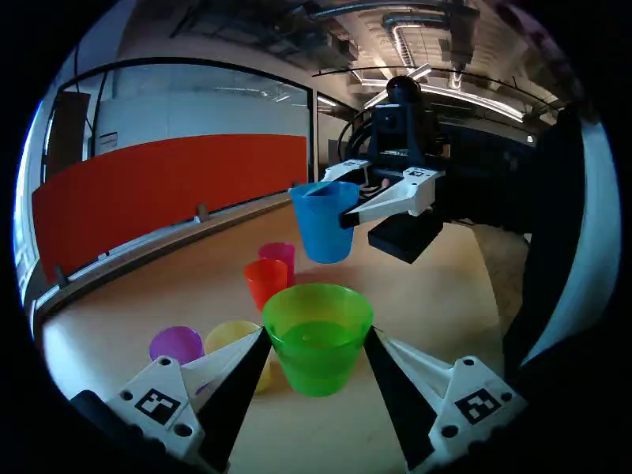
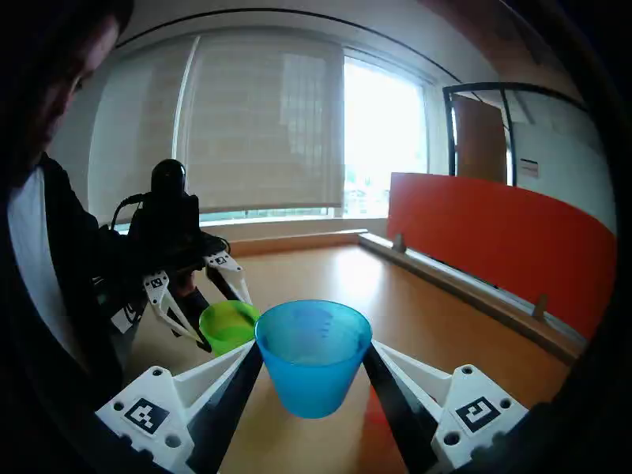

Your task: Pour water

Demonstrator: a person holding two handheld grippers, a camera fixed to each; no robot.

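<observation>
In the left gripper view my left gripper (image 1: pixel 316 347) is shut on a green cup (image 1: pixel 317 336) that holds water and stands upright above the table. Farther off hangs a blue cup (image 1: pixel 324 220), held upright in the air by the other gripper (image 1: pixel 336 201). In the right gripper view my right gripper (image 2: pixel 314 355) is shut on that blue cup (image 2: pixel 314 363), whose inside looks empty. Beyond it to the left is the green cup (image 2: pixel 227 324) between the far gripper's fingers (image 2: pixel 170 308).
On the wooden table (image 1: pixel 142 316) stand an orange cup (image 1: pixel 266 283), a pink cup (image 1: pixel 278 257), a purple cup (image 1: pixel 177 344) and a yellow cup (image 1: pixel 229 336). A red partition (image 1: pixel 158 189) runs along the table's far side. A person (image 2: pixel 47 237) stands close at the left.
</observation>
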